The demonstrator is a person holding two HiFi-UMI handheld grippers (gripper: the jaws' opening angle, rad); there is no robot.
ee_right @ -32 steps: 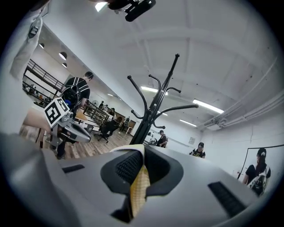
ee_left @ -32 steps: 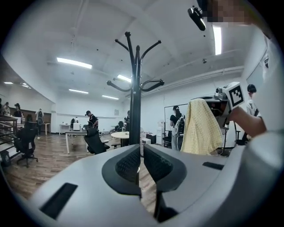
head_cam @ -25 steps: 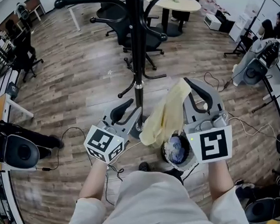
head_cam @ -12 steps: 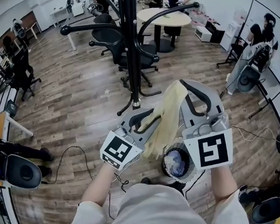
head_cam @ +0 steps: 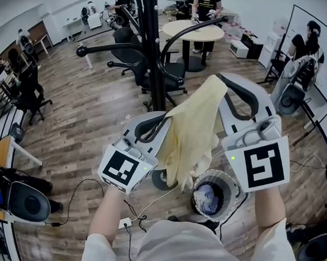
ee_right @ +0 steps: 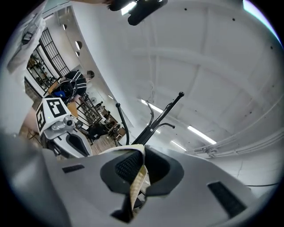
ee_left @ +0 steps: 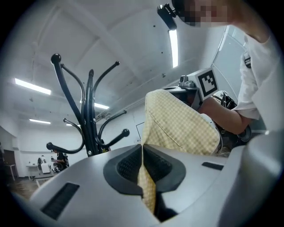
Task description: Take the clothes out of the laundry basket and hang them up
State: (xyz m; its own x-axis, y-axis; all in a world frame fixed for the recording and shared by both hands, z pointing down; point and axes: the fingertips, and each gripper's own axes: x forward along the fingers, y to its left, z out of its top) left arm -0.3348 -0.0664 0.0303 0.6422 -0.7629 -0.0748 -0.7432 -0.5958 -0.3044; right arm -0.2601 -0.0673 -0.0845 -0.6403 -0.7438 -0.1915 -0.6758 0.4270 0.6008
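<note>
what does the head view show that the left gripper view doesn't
Only the head view: the laundry basket on the wood floor, clothes inside it, and a round table.
Only the left gripper view: ceiling lights, and the left tool close up, its jaws just closed on an edge of the yellow checked cloth.
Both: that cloth, the black coat stand and the right tool gripping the cloth.

The head view looks from the person's head steeply down on the floor (head_cam: 92, 111) and the basket (head_cam: 231, 182), from some way above. Each gripper view sits very near behind its own jaws and faces about level, with much ceiling (ee_left: 111, 40) in it. All three views share the rack (head_cam: 148, 48) and the cloth (head_cam: 194, 129).
</note>
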